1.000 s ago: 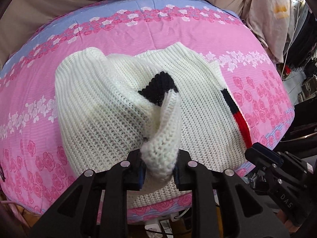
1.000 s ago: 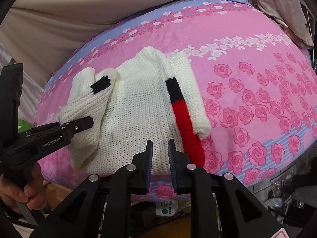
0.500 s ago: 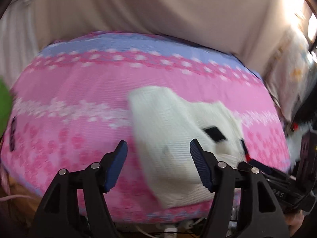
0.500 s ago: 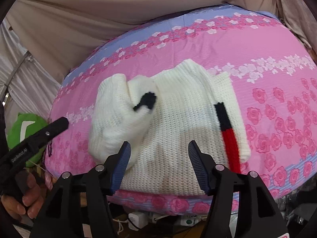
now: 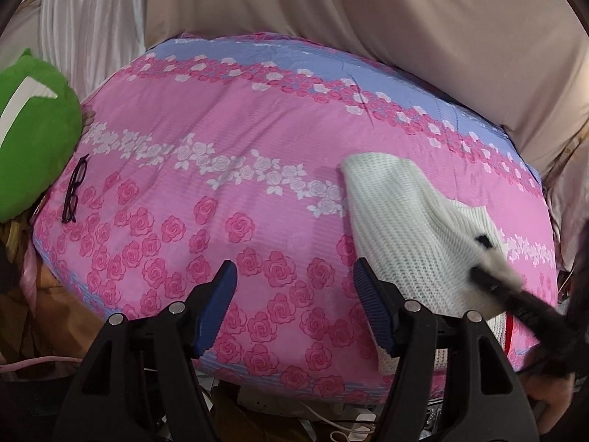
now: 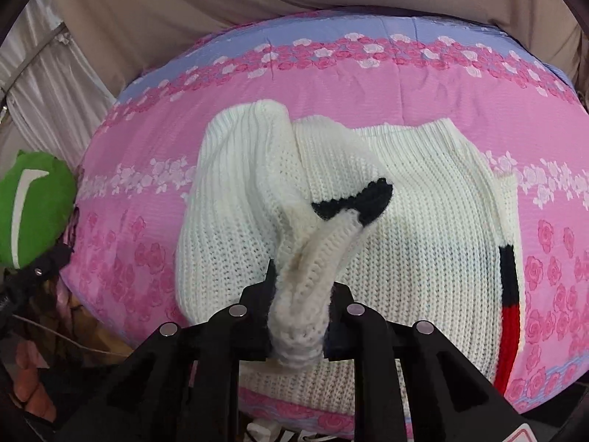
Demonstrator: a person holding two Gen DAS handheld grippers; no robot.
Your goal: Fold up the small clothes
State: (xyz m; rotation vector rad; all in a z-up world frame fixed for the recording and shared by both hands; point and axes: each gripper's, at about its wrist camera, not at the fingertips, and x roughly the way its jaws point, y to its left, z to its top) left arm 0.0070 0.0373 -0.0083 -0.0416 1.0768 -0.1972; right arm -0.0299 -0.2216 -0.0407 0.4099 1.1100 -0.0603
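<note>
On the pink rose bedspread (image 6: 368, 110) lies white knit sweater (image 6: 423, 228), partly folded. R tool (image 6: 299, 326) closing, pinching its bunched sleeve (image 6: 324, 254). L tool (image 5: 294, 309) wide, empty, over bare bedspread beside sweater.

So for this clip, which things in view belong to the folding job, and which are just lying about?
Part of the job:
white knit sweater
right gripper, closing on its sleeve
left gripper, open

Lying about:
glasses
green plush

Home bedroom: floral bedsheet (image 5: 257, 140), green plush pillow (image 5: 33, 129), curtains (image 5: 92, 18).
</note>
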